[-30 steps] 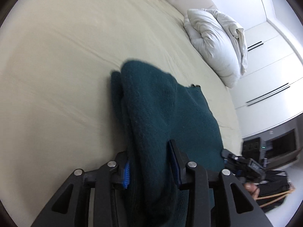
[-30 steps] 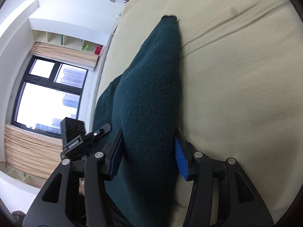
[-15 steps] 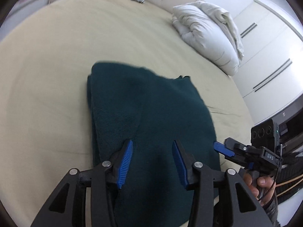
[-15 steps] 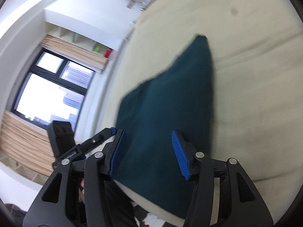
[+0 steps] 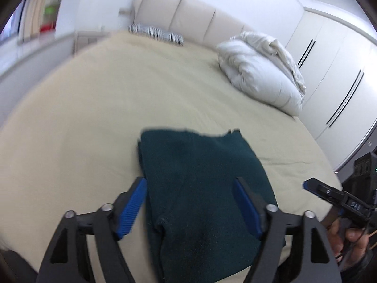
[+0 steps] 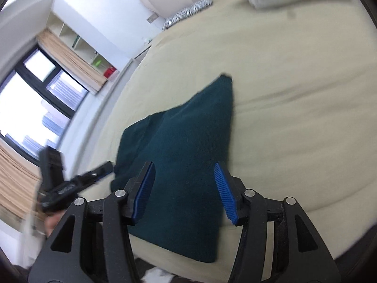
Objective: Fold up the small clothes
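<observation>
left wrist view: left gripper [image 5: 189,206] jaws have just been opening, now wide and clear of the dark green knit garment [image 5: 202,202], which lies folded on the beige bed [image 5: 94,108].
right wrist view: right gripper [image 6: 185,192] has also opened, holding nothing. fold looks released.

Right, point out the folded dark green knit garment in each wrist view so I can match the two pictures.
Left wrist view: dark green knit garment lies low in the centre, on the beige bed.
Right wrist view: garment lies centre, slanting from lower middle up to a point at upper right.
Shared landmark: zebra-striped pillow by the headboard.
</observation>
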`<action>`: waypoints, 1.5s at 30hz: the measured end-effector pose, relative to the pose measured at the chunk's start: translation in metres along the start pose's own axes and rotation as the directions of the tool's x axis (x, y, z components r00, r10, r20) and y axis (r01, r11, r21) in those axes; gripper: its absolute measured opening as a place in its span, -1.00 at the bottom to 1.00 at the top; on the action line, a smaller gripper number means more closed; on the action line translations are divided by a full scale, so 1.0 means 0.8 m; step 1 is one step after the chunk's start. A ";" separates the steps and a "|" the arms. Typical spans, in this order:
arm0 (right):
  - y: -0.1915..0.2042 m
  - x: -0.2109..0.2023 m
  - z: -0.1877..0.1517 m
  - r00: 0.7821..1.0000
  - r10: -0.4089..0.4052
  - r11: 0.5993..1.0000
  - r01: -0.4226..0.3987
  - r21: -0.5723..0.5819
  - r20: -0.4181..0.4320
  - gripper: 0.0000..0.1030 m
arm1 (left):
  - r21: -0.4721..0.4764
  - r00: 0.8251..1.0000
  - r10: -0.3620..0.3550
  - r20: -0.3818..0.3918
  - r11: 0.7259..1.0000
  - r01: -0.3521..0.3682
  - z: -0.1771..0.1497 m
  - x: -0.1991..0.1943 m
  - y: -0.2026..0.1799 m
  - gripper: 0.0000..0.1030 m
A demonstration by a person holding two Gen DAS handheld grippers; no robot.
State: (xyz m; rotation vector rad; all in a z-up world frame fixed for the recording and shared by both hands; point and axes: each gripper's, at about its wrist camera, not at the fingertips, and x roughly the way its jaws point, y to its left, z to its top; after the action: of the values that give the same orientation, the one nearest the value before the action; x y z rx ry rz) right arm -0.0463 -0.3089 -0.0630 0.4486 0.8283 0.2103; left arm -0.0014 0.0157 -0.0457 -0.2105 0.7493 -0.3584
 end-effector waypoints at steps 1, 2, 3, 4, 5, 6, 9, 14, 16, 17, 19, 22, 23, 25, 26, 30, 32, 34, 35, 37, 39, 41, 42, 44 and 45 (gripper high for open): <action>0.011 -0.010 0.000 0.999 -0.024 0.999 0.025 -0.027 0.026 0.22 | 0.025 0.998 0.036 0.046 0.999 -0.037 0.002 -0.015 -0.007 0.86; 0.023 -0.021 0.000 0.996 -0.057 0.996 0.060 -0.058 0.063 0.29 | 0.051 0.992 0.078 0.101 0.995 -0.084 0.003 -0.031 -0.015 1.00; 0.032 -0.030 -0.001 0.991 -0.088 0.992 0.096 -0.082 0.098 0.40 | 0.077 0.980 0.118 0.162 0.988 -0.132 0.003 -0.048 -0.024 1.00; 0.045 -0.041 0.000 0.981 -0.127 0.984 0.144 -0.109 0.148 0.49 | 0.100 0.965 0.152 0.212 0.979 -0.176 0.004 -0.062 -0.032 1.00; 0.057 -0.051 0.002 0.970 -0.153 0.975 0.180 -0.132 0.191 0.54 | 0.116 0.950 0.182 0.255 0.969 -0.217 0.005 -0.075 -0.040 1.00; 0.068 -0.057 0.002 0.960 -0.169 0.968 0.204 -0.147 0.222 0.67 | 0.117 0.934 0.212 0.286 0.960 -0.254 0.007 -0.085 -0.046 1.00; 0.095 -0.087 0.000 0.918 -0.208 0.947 0.275 -0.165 0.339 0.90 | 0.099 0.903 0.260 0.341 0.946 -0.309 0.017 -0.109 -0.056 1.00; 0.128 -0.131 0.005 0.872 -0.237 0.923 0.340 -0.182 0.429 0.95 | 0.125 0.875 0.272 0.400 0.930 -0.346 0.026 -0.149 -0.069 1.00; 0.135 -0.147 0.010 0.861 -0.255 0.924 0.351 -0.151 0.440 0.98 | 0.138 0.881 0.298 0.368 0.919 -0.368 0.032 -0.152 -0.075 1.00; 0.137 -0.155 0.012 0.865 -0.250 0.930 0.340 -0.142 0.434 0.98 | 0.139 0.884 0.318 0.341 0.914 -0.382 0.034 -0.150 -0.077 1.00; 0.139 -0.164 0.017 0.893 -0.219 0.946 0.293 -0.138 0.393 0.99 | 0.138 0.899 0.331 0.286 0.915 -0.380 0.036 -0.144 -0.078 1.00; 0.143 -0.169 0.022 0.925 -0.224 0.957 0.268 -0.110 0.306 0.99 | 0.122 0.921 0.329 0.208 0.925 -0.359 0.034 -0.124 -0.075 1.00; 0.144 -0.166 0.022 0.932 -0.229 0.959 0.266 -0.102 0.281 0.99 | 0.120 0.922 0.347 0.174 0.921 -0.370 0.030 -0.117 -0.073 1.00; 0.147 -0.169 0.019 0.938 -0.238 0.959 0.268 -0.092 0.251 0.99 | 0.125 0.919 0.382 0.097 0.911 -0.392 0.019 -0.096 -0.066 1.00; 0.147 -0.167 0.017 0.940 -0.249 0.957 0.275 -0.087 0.233 0.99 | 0.118 0.923 0.378 0.066 0.916 -0.384 0.014 -0.088 -0.062 1.00; 0.145 -0.157 0.004 0.936 -0.301 0.943 0.320 -0.091 0.182 0.99 | 0.092 0.928 0.369 -0.051 0.927 -0.363 -0.010 -0.061 -0.051 1.00; 0.140 -0.144 -0.003 0.929 -0.334 0.931 0.351 -0.096 0.160 0.99 | 0.101 0.923 0.380 -0.066 0.923 -0.373 -0.018 -0.055 -0.051 1.00; 0.134 -0.132 -0.009 0.928 -0.352 0.927 0.363 -0.090 0.122 0.99 | 0.104 0.920 0.386 -0.074 0.920 -0.377 -0.022 -0.054 -0.053 1.00; 0.131 -0.125 -0.011 0.930 -0.355 0.928 0.363 -0.082 0.099 0.99 | 0.103 0.919 0.387 -0.079 0.920 -0.378 -0.023 -0.055 -0.052 1.00; 0.121 -0.108 -0.011 0.932 -0.355 0.930 0.360 -0.070 0.070 0.99 | 0.095 0.917 0.389 -0.084 0.919 -0.382 -0.025 -0.056 -0.051 1.00; 0.118 -0.097 -0.013 0.931 -0.361 0.929 0.364 -0.069 0.052 0.99 | 0.093 0.916 0.390 -0.093 0.919 -0.382 -0.027 -0.055 -0.049 1.00; 0.117 -0.087 -0.015 0.929 -0.368 0.925 0.370 -0.083 0.042 0.99 | 0.088 0.917 0.385 -0.107 0.922 -0.377 -0.027 -0.054 -0.048 1.00; 0.117 -0.083 -0.016 0.927 -0.372 0.923 0.374 -0.094 0.037 0.99 | 0.084 0.917 0.382 -0.115 0.923 -0.374 -0.029 -0.053 -0.047 1.00; 0.118 -0.075 -0.019 0.924 -0.382 0.917 0.382 -0.110 0.029 0.99 | 0.083 0.917 0.379 -0.123 0.925 -0.371 -0.031 -0.051 -0.046 1.00; 0.118 -0.070 -0.021 0.922 -0.387 0.915 0.387 -0.118 0.026 0.99 | 0.086 0.916 0.381 -0.124 0.924 -0.372 -0.032 -0.050 -0.046 1.00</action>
State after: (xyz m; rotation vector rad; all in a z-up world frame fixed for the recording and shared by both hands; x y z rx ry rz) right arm -0.0971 -0.2396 0.0080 0.1631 0.8798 -0.1082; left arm -0.0554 -0.0042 -0.0275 0.0201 0.8951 -0.0269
